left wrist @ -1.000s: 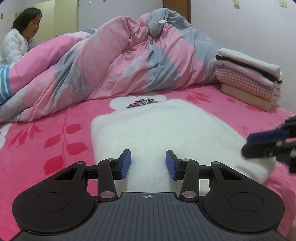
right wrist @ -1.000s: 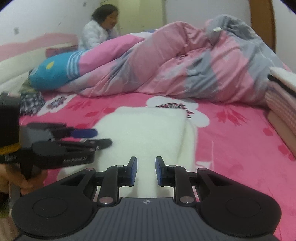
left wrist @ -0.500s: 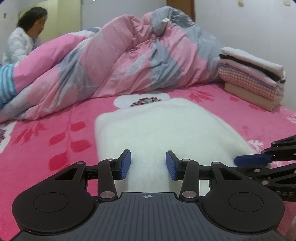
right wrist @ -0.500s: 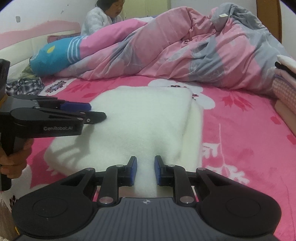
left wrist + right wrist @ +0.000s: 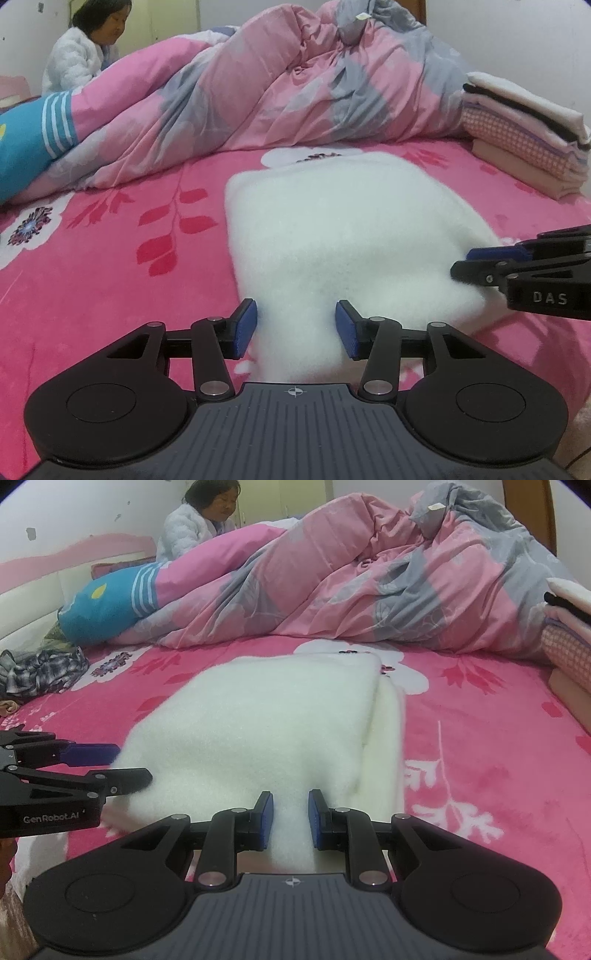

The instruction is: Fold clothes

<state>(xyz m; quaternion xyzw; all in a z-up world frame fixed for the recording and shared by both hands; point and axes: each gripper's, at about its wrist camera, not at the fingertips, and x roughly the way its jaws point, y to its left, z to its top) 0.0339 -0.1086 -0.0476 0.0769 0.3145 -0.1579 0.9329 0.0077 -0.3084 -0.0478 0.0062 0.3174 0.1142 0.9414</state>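
A white fleece garment [image 5: 351, 229] lies folded lengthwise on the pink flowered bed sheet [image 5: 110, 266]. My left gripper [image 5: 295, 328] sits at the garment's near left corner. Its jaws are opening, and the fleece edge lies between them without the pads [image 5: 243, 326] pressing on it. The right wrist view shows my right gripper [image 5: 291, 819] at the near right edge, narrowly shut on a ridge of the fleece [image 5: 266, 716]. Each gripper also shows in the other's view: the left gripper [image 5: 118, 766] on the left, the right gripper [image 5: 476, 264] on the right.
A crumpled pink and grey duvet [image 5: 295, 92] fills the far side of the bed. A person in a white jacket [image 5: 77, 62] sits behind it. A stack of folded clothes [image 5: 524, 136] stands at the far right. A plaid garment [image 5: 40, 672] lies at the left.
The left wrist view has swung left, so the garment now lies more to the right. The left jaws stand a little wider. The right gripper has come lower onto the garment's near edge.
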